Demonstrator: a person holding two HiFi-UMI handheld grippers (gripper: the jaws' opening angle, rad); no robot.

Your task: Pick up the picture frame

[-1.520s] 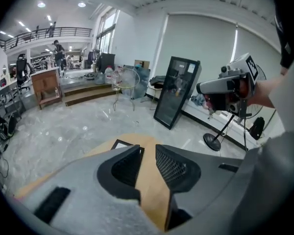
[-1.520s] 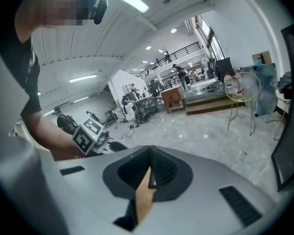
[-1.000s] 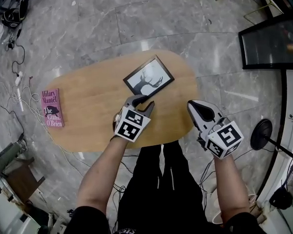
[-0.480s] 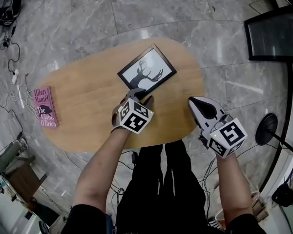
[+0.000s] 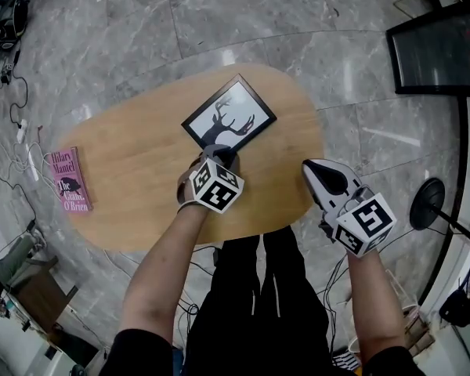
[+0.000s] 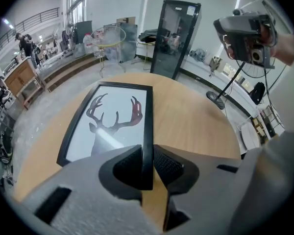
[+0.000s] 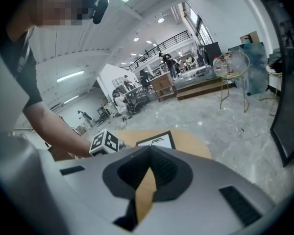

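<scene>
A black picture frame (image 5: 233, 116) with a deer silhouette lies flat on the oval wooden table (image 5: 141, 186). My left gripper (image 5: 218, 157) points steeply down at the frame's near corner. Its jaws have just been closing, and in the left gripper view the pads (image 6: 128, 166) press on the frame's black edge (image 6: 147, 131) from both sides. My right gripper (image 5: 312, 169) hangs off the table's right rim, apart from the frame. Its tips meet, with nothing between them (image 7: 148, 153). The frame (image 7: 157, 141) shows small beyond those jaws.
A pink book (image 5: 69, 180) lies at the table's left end. A black screen (image 5: 442, 49) stands at the upper right, with a round-based stand (image 5: 424, 210) on the floor at right. Cables (image 5: 16, 124) trail along the left. Grey marble floor surrounds the table.
My left gripper has sunk onto the frame's near corner and its jaws have closed around the edge. The right gripper has dropped slightly beside the table.
</scene>
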